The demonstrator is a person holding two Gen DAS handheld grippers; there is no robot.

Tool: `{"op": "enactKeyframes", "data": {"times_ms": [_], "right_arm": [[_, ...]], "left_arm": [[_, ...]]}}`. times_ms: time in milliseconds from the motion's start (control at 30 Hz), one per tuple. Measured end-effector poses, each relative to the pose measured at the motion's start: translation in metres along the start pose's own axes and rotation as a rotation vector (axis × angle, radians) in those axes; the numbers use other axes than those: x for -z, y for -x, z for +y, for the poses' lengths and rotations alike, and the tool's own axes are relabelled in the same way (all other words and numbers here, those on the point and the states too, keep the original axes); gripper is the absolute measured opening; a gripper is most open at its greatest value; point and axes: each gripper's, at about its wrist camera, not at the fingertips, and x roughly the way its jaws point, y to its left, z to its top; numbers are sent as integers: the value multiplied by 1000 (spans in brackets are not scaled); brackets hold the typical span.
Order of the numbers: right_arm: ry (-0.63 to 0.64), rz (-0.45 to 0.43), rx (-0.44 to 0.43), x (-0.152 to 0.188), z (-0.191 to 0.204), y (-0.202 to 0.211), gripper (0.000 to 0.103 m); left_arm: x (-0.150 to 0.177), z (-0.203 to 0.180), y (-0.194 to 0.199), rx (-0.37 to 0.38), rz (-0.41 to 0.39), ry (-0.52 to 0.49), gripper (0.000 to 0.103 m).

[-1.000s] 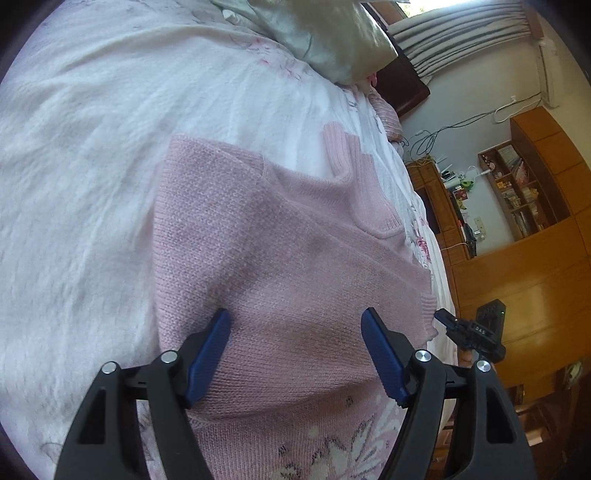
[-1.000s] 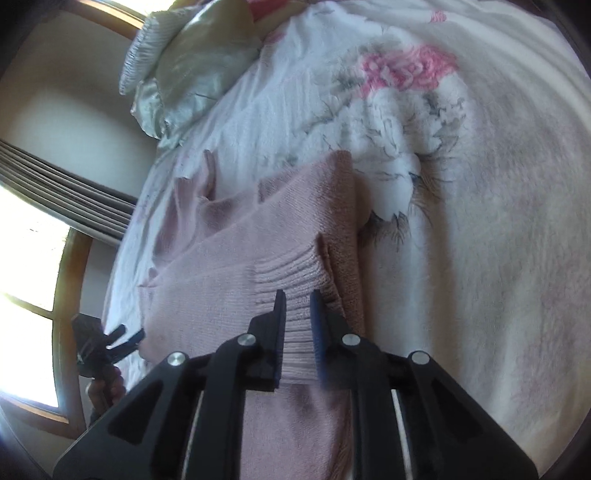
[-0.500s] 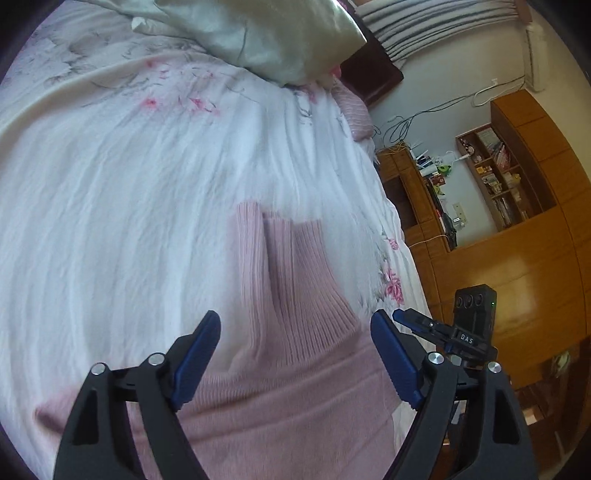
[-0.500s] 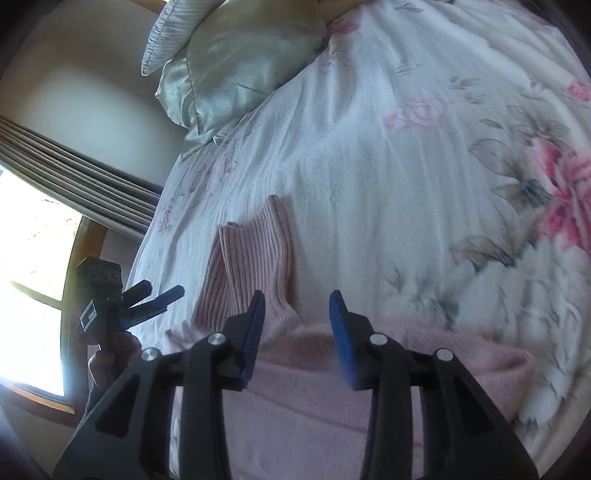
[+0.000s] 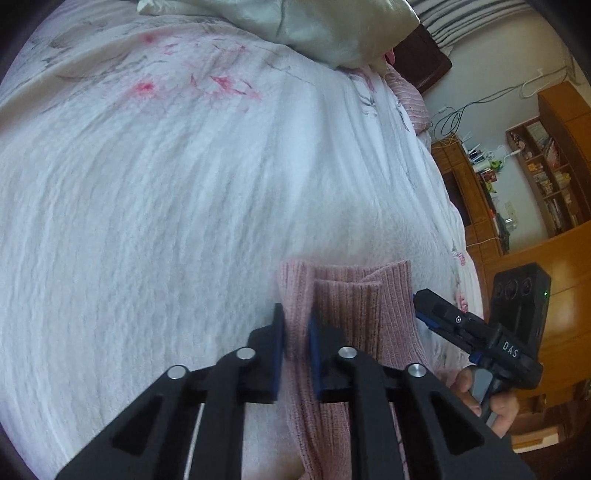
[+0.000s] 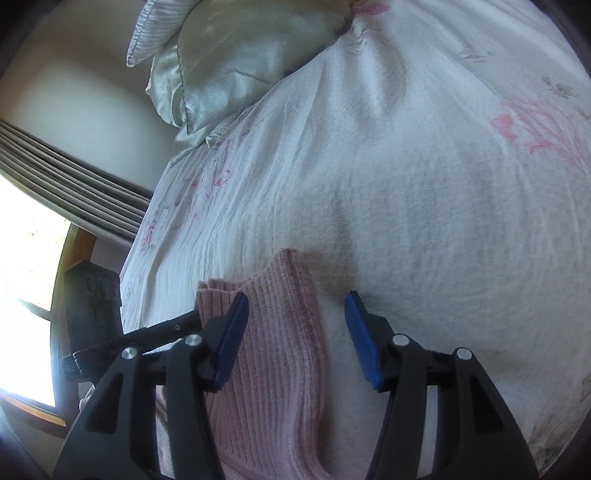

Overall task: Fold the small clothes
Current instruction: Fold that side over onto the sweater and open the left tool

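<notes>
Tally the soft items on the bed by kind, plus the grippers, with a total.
Pink knit garments: 1, the pink sweater
Satin pillows: 1, the pillow
Floral bedspreads: 1, the bedspread
Grippers: 2, the left gripper pinching the sweater's ribbed edge, the right gripper open over it
Total: 5

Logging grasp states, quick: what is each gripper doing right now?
Left gripper: shut on the pink sweater.
Right gripper: open, holding nothing.

The sweater [image 5: 347,314] lay on the bedspread [image 5: 166,206] at six o'clock in both views; the pillow [image 5: 325,26] sat at twelve.
</notes>
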Motion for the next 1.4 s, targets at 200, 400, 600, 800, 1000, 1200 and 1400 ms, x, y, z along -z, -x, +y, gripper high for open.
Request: {"op": "enactKeyframes", "data": {"times_ms": [200,400,600,800,1000,1200,1400], "right_arm": [[98,-39,0,11,22,22,11],[146,-127,-76,36,44,100,10],[233,-143,-138,107,65,155,11],[223,40,-77,211,33,150,29],[66,8,-84,228,11,162,38],[-71,72,-73,220,4,116,43],[-24,82,-26,227,23,110,9]], "left_arm": [[10,-17,41,99,-100,-50,8],[46,-48,110,237,-194,-177,8],[123,-70,152,270,-185,-319,8],[216,-39,153,234,-10,-326,36],[225,-37,165,277,-39,-235,54],[210,-34,96,84,93,-83,57],[219,-40,75,-46,116,-104,8]]}}
